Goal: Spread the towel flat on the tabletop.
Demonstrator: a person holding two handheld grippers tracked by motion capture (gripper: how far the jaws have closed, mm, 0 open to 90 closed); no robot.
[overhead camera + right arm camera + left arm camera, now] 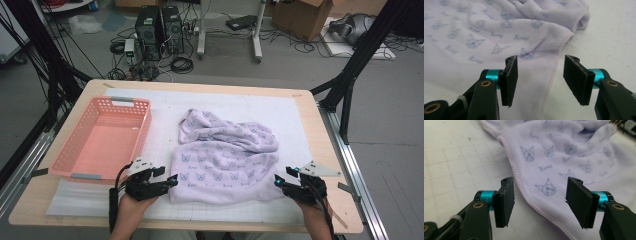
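Cloth with little cat faces on it, a soft purple towel (225, 160), lies in a rumpled heap in the middle of the counter (320, 150), on a white mat with squares, just beside a pink basket (102, 137) that sits to its left. The left gripper (172, 181) is at the near left edge of the towel and the right gripper (278, 182) is at the near right edge. Both sets of fingers (505, 201) are spread apart and grab nothing; each pair has a stitched hem lying between them. It looks like the folding step, with both near corners let go. Next, each gripper should probably pinch a hem and pull the towel flat.
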